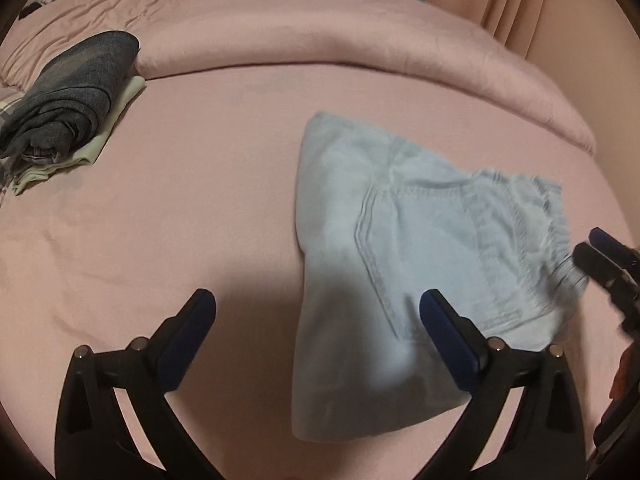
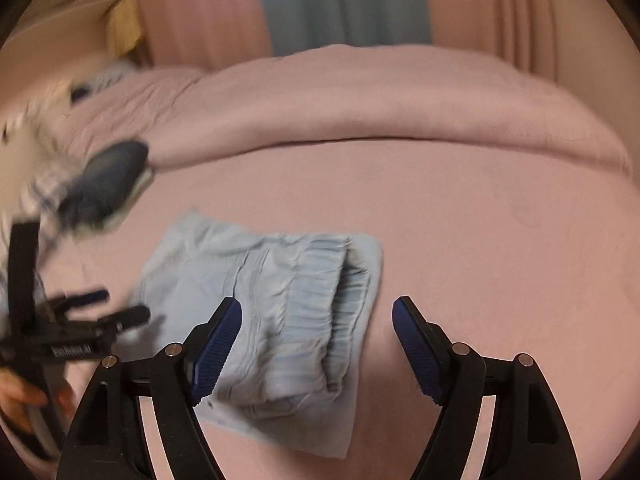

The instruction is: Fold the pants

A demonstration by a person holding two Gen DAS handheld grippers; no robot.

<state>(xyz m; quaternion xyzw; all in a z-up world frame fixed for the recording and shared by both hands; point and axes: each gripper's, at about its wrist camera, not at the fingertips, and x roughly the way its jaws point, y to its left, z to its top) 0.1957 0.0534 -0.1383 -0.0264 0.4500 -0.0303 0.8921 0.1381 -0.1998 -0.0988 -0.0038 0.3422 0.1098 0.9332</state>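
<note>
Light blue denim pants (image 1: 400,260) lie folded into a compact bundle on the pink bed sheet (image 1: 180,200), back pocket up and elastic waistband toward the right. My left gripper (image 1: 316,300) hovers open over the bundle's left edge; its pads touch nothing. In the right wrist view the pants (image 2: 280,280) show their gathered waistband. My right gripper (image 2: 317,306) stands open above that waistband end, with nothing pinched. The right gripper (image 1: 596,248) also shows at the left wrist view's right edge, and the left gripper (image 2: 120,306) shows blurred at the right wrist view's left.
A stack of folded clothes (image 1: 76,96), dark grey on cream, sits at the bed's far left. A rolled pink duvet (image 1: 320,40) runs along the back, with curtains (image 2: 344,4) behind it. A hand (image 2: 20,400) holds the left gripper.
</note>
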